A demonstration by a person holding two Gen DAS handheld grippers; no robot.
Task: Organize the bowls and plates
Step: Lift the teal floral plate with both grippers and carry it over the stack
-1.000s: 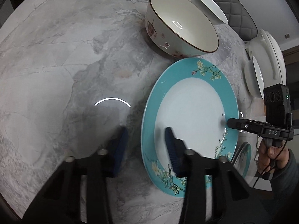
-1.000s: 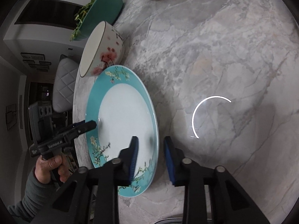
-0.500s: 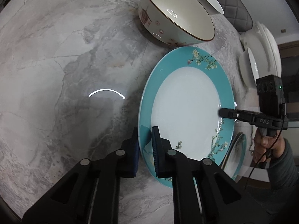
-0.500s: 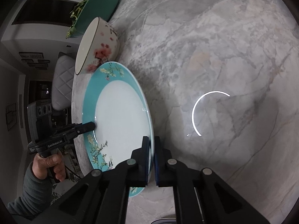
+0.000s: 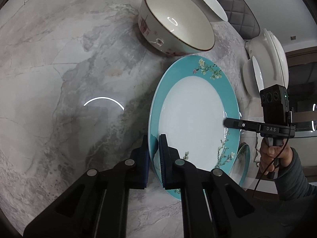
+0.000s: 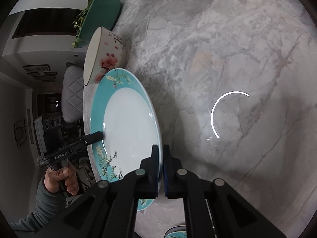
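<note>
A large plate (image 5: 194, 119) with a turquoise rim, blossom sprigs and a white centre lies between my two grippers over the marble table (image 5: 59, 69). My left gripper (image 5: 154, 138) is shut on its near left rim. Across the plate, my right gripper (image 5: 225, 122) pinches the opposite rim. In the right wrist view the same plate (image 6: 128, 123) stands tilted, with the right gripper (image 6: 160, 147) shut on its edge and the left gripper (image 6: 100, 134) at the far rim. I cannot tell whether the plate still touches the table. A cream bowl (image 5: 178, 23) with red flowers sits just beyond it.
A white bowl (image 5: 210, 2) and stacked white dishes (image 5: 265, 59) stand at the far right edge. A smaller turquoise plate (image 5: 242, 162) shows past the big plate's right rim. A green planter (image 6: 101, 13) stands behind the flowered bowl (image 6: 107, 57). A padded chair (image 5: 237, 6) is beyond the table.
Both grippers had open jaws straddling the plate's rim a second ago. Both have since closed onto the rim, and the plate now looks more tilted.
</note>
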